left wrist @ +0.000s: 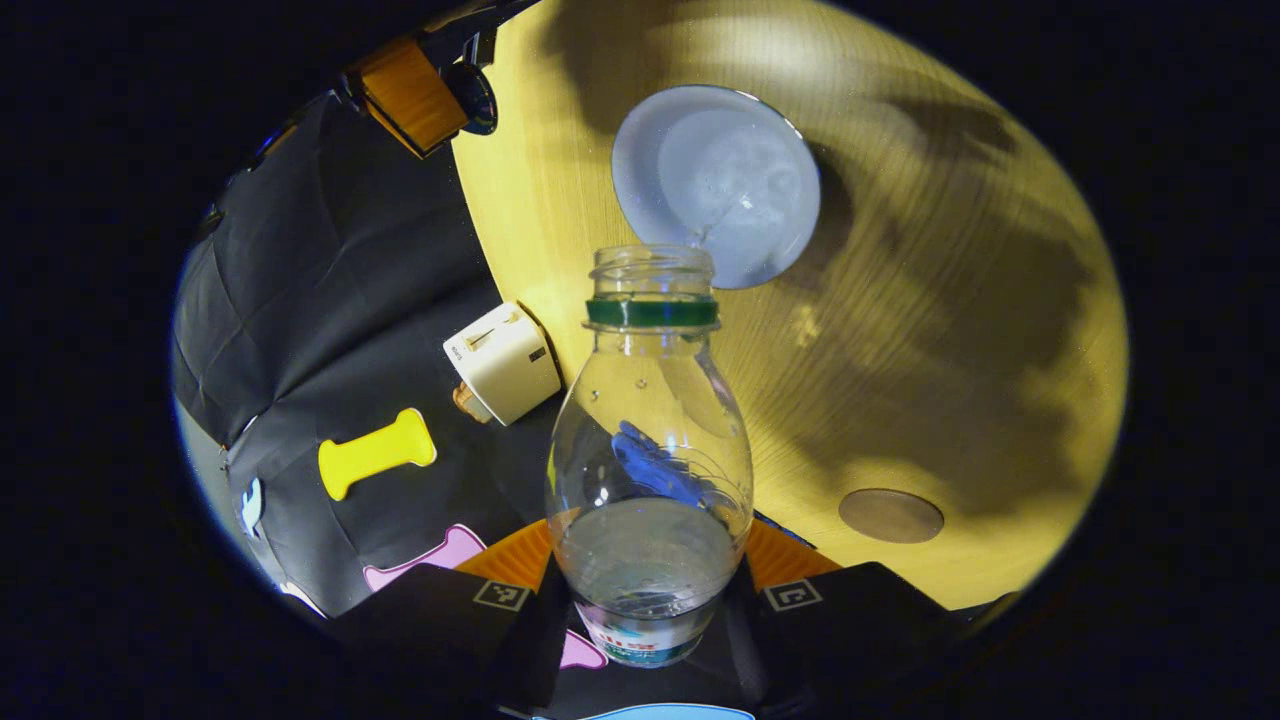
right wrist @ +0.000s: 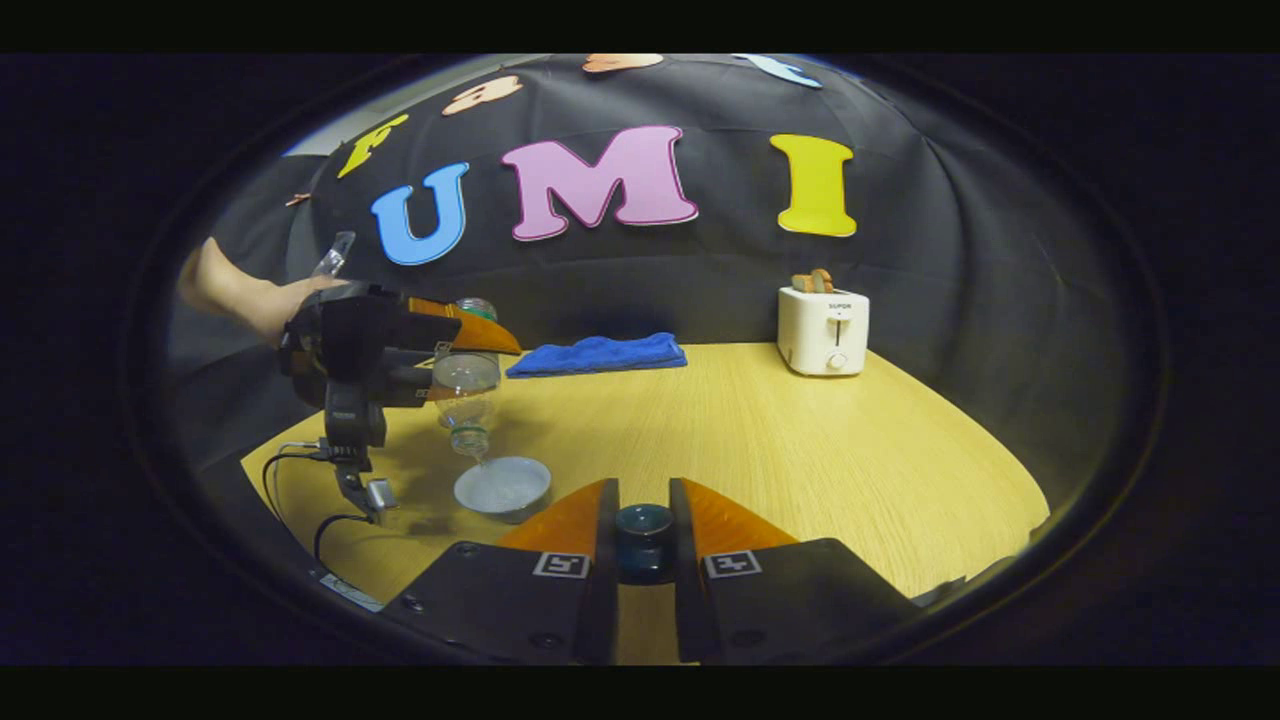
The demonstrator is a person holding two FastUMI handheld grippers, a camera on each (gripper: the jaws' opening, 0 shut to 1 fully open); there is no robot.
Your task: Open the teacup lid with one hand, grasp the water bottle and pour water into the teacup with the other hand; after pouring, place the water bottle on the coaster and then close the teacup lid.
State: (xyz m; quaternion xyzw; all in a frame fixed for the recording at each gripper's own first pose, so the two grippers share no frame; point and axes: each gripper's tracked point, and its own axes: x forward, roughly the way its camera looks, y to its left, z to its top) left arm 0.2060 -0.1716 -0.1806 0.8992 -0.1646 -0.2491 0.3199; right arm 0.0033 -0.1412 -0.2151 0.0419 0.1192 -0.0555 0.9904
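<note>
Left gripper [left wrist: 648, 600] clamped low on water bottle [left wrist: 650, 450], tipped over teacup [left wrist: 716, 185] mid-table; thin plastic, light, squashy. Right gripper [right wrist: 644, 530] pinches teacup lid [right wrist: 644, 528].

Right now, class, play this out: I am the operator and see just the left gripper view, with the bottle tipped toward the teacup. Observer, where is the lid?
Observer: The lid is off the teacup, pinched between the fingers of the right gripper, nearer that camera than the cup.
Operator: Does the bottle's mouth touch the cup?
Observer: No. The water bottle hangs mouth down above the teacup, clear of its rim, with a thin stream falling between them.
Operator: Is anything trailing near the cup?
Observer: Yes. Cables hang from the left gripper down to the table, beside the teacup but not touching it.
</note>
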